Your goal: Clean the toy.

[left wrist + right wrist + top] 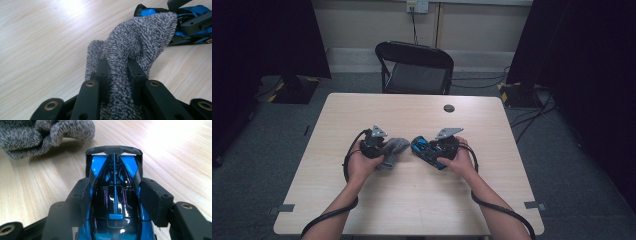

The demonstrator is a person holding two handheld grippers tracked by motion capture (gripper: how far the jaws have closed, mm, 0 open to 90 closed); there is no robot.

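Note:
A grey speckled cloth (140, 37) is pinched between the jaws of my left gripper (118, 66), which is shut on it; the cloth bunches up past the jaws toward a toy car. In the high view the cloth (395, 148) lies just right of the left gripper (381, 146) at the table's middle. A blue and black toy car (115, 195) sits between the pads of my right gripper (115, 191), which is shut on its sides, rear wing pointing away. Seen from above, the car (424, 149) sticks out leftward from the right gripper (434, 149), close to the cloth.
The light wooden table (412, 200) has bare room in front and on both sides. A round grommet (449, 108) sits near its far edge. A black folding chair (414, 67) stands behind the table. Cables trail from both grippers along the person's forearms.

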